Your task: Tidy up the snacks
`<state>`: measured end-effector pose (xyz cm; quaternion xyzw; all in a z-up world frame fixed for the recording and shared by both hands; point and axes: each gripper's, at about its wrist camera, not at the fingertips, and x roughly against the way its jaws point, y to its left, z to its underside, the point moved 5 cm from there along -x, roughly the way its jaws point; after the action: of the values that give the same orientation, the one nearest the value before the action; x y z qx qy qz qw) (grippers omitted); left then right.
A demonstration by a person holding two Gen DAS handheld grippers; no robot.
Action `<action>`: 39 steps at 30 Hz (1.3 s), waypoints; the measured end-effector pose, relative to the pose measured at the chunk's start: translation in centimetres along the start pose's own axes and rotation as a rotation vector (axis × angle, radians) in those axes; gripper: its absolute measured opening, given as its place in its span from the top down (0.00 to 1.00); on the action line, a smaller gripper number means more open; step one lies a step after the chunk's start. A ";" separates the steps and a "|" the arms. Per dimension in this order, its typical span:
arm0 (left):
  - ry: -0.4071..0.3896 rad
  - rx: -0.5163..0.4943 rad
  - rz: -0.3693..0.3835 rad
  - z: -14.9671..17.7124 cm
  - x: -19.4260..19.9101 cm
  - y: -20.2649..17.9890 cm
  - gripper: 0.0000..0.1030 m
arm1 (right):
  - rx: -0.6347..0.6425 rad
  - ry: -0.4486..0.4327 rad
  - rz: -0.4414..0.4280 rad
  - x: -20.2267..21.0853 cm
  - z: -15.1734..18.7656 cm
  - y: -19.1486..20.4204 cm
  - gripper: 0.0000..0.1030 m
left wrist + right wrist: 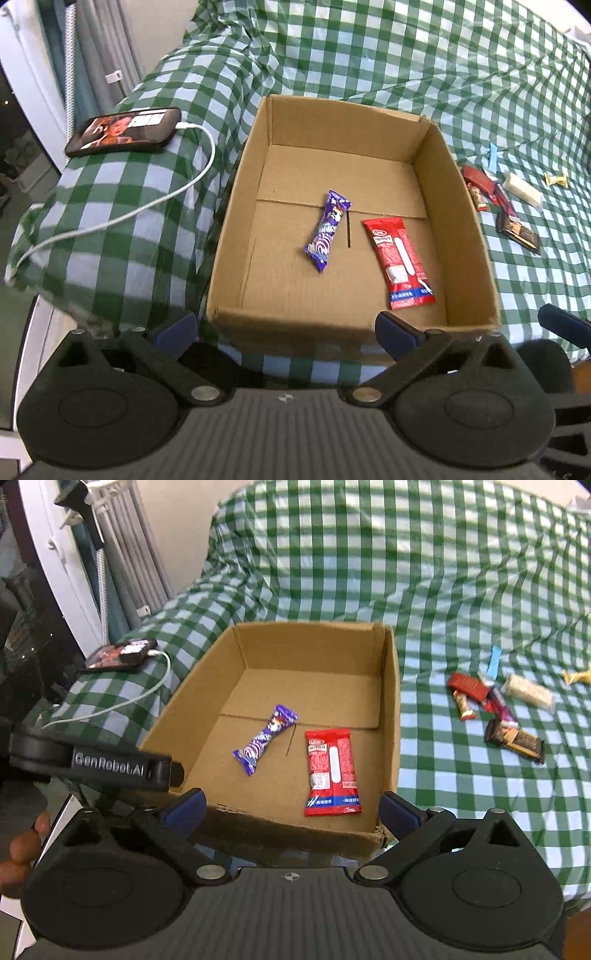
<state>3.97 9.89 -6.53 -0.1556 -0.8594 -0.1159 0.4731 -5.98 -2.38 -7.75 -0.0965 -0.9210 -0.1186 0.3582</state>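
We have both tools wide and empty above the near edge of the cardboard box (354,325): the left tool (286,326) and the right tool (291,808) each show blue pads spread apart with nothing between them.

Two snacks already lie on the box floor, so we judge ourselves between deliveries, with the next pick not yet begun. The purple wrapper (327,230) lies near the middle, and the red packet (399,258) sits just beside it toward 3 o'clock, the two apart.

The rest of the snacks wait outside on the green checked cloth (461,572), at about 3 o'clock from the box in both views. There we see:
- a dark chocolate bar (515,740) nearest us,
- a cluster of small red packets (469,688) behind it,
- a pale white bar (530,694) further toward 2 o'clock,
- a blue strip (493,662) and a small gold sweet (578,675) beyond.

The next move, as we judge it, calls for the right tool to swing toward 3 o'clock and drop over one item. The dark bar looks easiest, being nearest and lying clear of the red cluster. The overlapping red packets risk a double pick.

A phone (123,129) on its white cable (147,206) lies at 10 o'clock, outside our work.
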 end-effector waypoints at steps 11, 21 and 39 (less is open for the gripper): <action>-0.090 0.009 0.012 2.3 4.8 -1.3 0.00 | 0.018 -0.094 0.029 5.4 1.4 0.3 0.01; -0.150 -0.024 -0.005 3.5 7.4 -2.0 0.00 | -0.012 -0.161 0.044 8.5 2.6 -0.1 0.01; -0.154 -0.038 -0.015 4.2 8.0 -2.0 0.00 | -0.021 -0.181 0.034 9.5 3.1 0.1 0.01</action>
<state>-4.12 10.77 -2.02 -0.1666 -0.8921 -0.1237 0.4015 -14.86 -0.45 -3.46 -0.1265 -0.9465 -0.1131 0.2744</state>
